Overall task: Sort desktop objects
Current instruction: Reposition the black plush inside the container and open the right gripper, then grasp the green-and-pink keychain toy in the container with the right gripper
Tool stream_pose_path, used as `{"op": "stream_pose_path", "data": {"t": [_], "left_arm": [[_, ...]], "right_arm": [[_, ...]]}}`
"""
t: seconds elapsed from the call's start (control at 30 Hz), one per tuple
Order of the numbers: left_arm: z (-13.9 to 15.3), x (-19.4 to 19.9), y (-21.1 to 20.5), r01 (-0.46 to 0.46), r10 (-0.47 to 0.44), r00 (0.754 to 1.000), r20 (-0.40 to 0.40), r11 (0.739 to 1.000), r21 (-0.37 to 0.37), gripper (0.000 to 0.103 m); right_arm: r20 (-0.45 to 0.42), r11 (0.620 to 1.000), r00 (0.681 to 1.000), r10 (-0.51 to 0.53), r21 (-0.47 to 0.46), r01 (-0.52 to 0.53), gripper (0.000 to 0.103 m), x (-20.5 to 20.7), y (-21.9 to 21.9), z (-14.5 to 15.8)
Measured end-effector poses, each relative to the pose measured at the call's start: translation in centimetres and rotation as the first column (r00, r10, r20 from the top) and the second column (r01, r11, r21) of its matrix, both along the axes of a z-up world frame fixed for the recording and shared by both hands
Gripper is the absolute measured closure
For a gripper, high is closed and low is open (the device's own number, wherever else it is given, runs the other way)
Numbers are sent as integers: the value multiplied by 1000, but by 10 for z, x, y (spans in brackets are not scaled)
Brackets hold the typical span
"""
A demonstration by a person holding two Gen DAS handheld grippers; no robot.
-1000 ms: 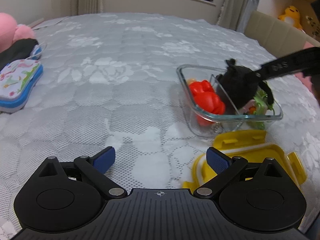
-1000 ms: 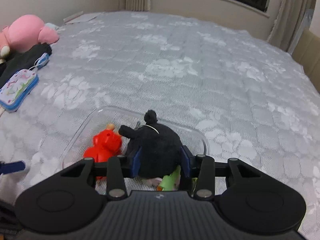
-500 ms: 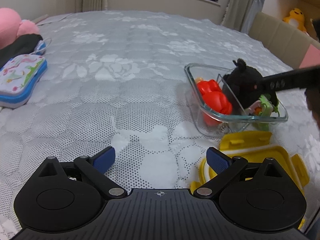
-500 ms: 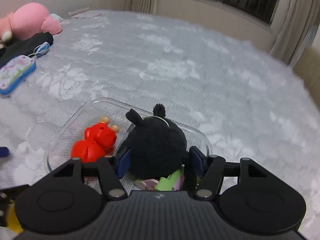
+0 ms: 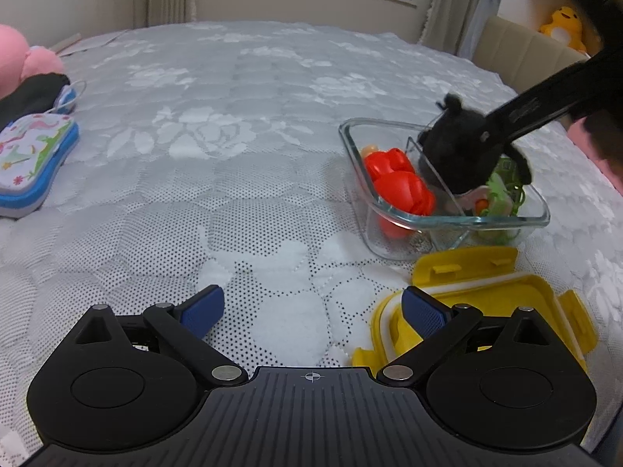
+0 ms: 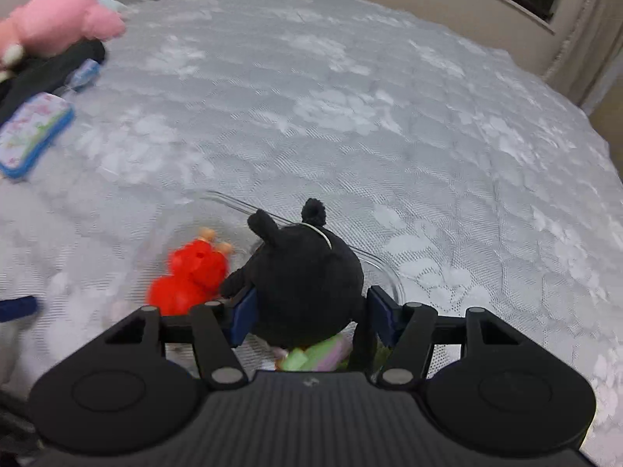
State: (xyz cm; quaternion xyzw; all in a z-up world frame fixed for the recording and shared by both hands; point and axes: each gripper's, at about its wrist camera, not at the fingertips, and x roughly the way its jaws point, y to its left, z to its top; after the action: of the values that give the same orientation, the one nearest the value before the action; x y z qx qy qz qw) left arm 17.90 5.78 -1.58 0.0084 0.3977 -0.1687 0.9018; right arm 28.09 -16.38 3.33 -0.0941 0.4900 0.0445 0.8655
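Observation:
A clear glass container (image 5: 352, 148) stands on the grey lace bedspread. In it lie a red toy (image 5: 401, 186), a green and pink toy (image 5: 500, 194) and a black plush (image 5: 463, 155). My right gripper (image 6: 311, 311) reaches down into the container. Its blue pads flank the black plush (image 6: 307, 288) with a gap on the right side, so it stands open. The red toy (image 6: 190, 272) lies left of it. My left gripper (image 5: 311, 307) hovers open and empty over the bedspread. Its right pad is above a yellow snap-on lid (image 5: 545, 299).
A blue-edged patterned pouch (image 5: 35, 159), a black cloth (image 5: 27, 95) and a pink plush (image 6: 58, 19) lie at the bed's left edge. A beige padded panel (image 5: 518, 50) and a yellow plush (image 5: 560, 27) sit at the back right.
The right gripper's jaws have spread off the black plush, which now rests in the container. The right hand has shifted and rolled slightly. The left gripper stays put.

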Motion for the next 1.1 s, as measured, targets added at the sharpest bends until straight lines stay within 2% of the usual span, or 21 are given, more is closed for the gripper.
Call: {"op": "stream_pose_path", "data": {"t": [0.03,0.13,0.3,0.33,0.37,0.43,0.5,0.53,0.63,0.73,0.87,0.93,1.07,1.1], "left_arm": [[0,-1,1,1,-1,1000,1,1000,1,3],[1,1,7,-14,14,1000,1,1000,-10,3],[2,4,12,-37,37,999,-3,999,-26,3],[2,5,12,-36,36,999,-3,999,-27,3],[2,5,11,-34,34,999,-3,999,-27,3],[2,4,7,-24,24,1000,-1,1000,-20,3],[3,2,4,-11,11,1000,3,1000,-11,3],[3,1,2,-5,5,1000,5,1000,-7,3],[2,-1,1,2,-2,1000,7,1000,2,3],[1,0,6,-11,11,1000,2,1000,-3,3],[2,1,11,-26,26,1000,3,1000,-16,3],[3,0,11,-26,26,1000,4,1000,-18,3],[3,-1,7,-18,18,1000,6,1000,-17,3],[4,-1,6,-13,14,1000,7,1000,-17,3]], "right_arm": [[-22,1000,1000,-3,-8,3,38,4,0,-9],[20,999,1000,20,-31,-19,35,-4,6,-10],[147,999,989,34,-41,-28,37,-30,14,29],[164,999,986,44,-23,-41,40,-35,16,35],[179,998,982,54,-2,-55,45,-40,18,41],[122,992,989,80,83,-90,81,-40,24,39],[57,982,994,93,157,-101,80,-37,31,29],[43,981,994,98,166,-104,76,-36,35,24],[34,983,994,104,149,-108,72,-29,49,7],[-13,986,995,96,142,-93,70,-18,59,-12],[3,980,997,80,183,-79,70,-18,62,-11],[31,976,997,77,200,-82,61,-22,56,0],[81,1000,997,20,0,-20,58,-36,36,23],[67,1000,998,-4,-22,6,58,-39,27,25]]}}
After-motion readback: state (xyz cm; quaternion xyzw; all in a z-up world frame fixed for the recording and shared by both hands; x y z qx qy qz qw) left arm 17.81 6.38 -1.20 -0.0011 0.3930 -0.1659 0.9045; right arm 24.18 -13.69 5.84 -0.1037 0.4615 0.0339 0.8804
